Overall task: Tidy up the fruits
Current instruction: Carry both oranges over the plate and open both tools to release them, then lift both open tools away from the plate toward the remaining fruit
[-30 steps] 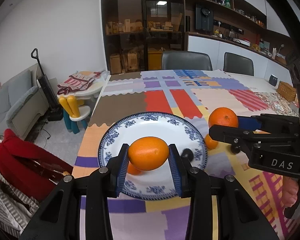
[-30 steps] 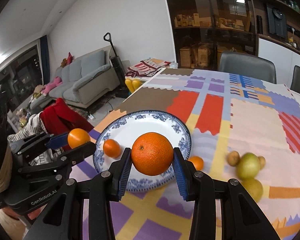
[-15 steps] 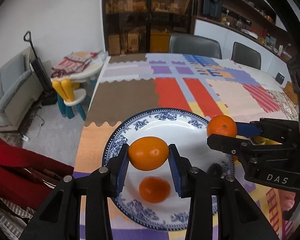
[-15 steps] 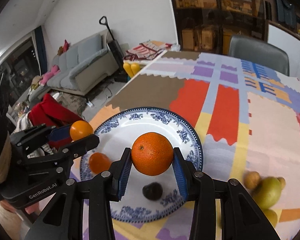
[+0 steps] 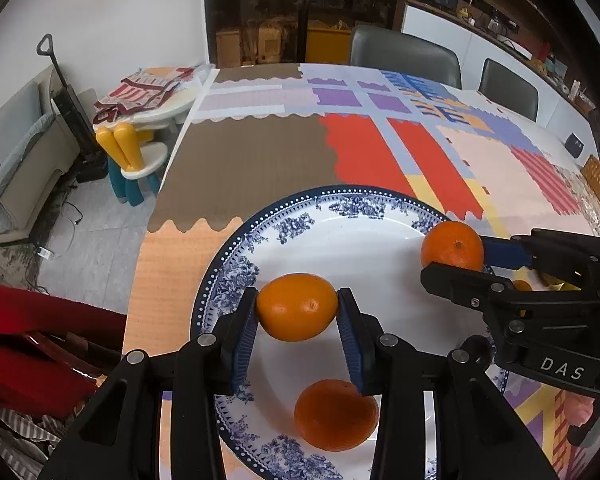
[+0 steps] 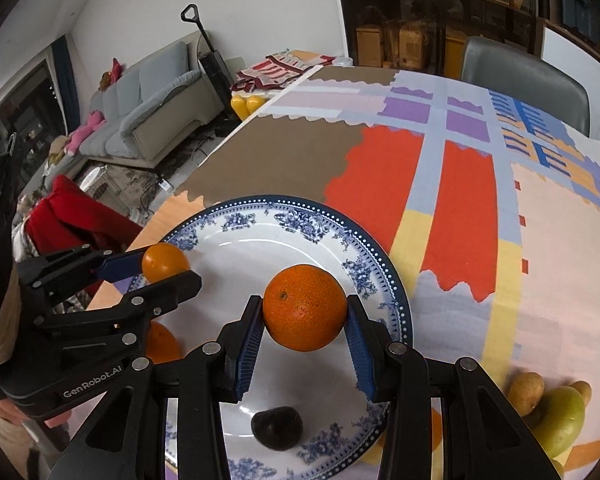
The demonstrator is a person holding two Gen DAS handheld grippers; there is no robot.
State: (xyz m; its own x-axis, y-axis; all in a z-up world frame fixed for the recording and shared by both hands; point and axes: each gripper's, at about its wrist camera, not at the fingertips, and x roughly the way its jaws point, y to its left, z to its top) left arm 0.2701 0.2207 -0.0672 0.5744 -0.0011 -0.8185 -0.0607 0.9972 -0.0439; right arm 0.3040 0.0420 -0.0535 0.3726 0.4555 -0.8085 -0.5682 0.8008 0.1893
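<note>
Left gripper (image 5: 298, 314) is clamped on a small orange (image 5: 297, 307), blue pads pressing both its sides, fruit clear of the surface and above the plate (image 5: 340, 236). Right gripper (image 6: 305, 322) is likewise closed on a larger orange (image 6: 305, 307), pads on either side, held over the plate's middle. Each gripper shows in the other's view: from the left wrist the right gripper sits at the right with its orange over the plate's right rim; from the right wrist the left gripper sits at the left with its fruit above the plate's left rim. Plate is white with a blue floral border and lies on a patchwork cloth (image 6: 452, 240) of brown, red, yellow, purple and pale blocks covering the table. On the plate: a loose orange (image 5: 336, 415) resting below the left gripper's pads, seen in the right wrist view only as a sliver behind the left gripper; and a small dark fruit (image 6: 277, 427), kind not clear, lying near the plate's near rim under the right gripper. Off the plate, at lower right of the right wrist view: a green pear-like fruit (image 6: 560, 420) with two small tan fruits (image 6: 526, 390) touching or just beside it. Background: grey chairs (image 5: 404, 56) at the table's far edge, a sofa (image 6: 148, 108) and a small yellow stool (image 5: 130, 156) to the left.
</note>
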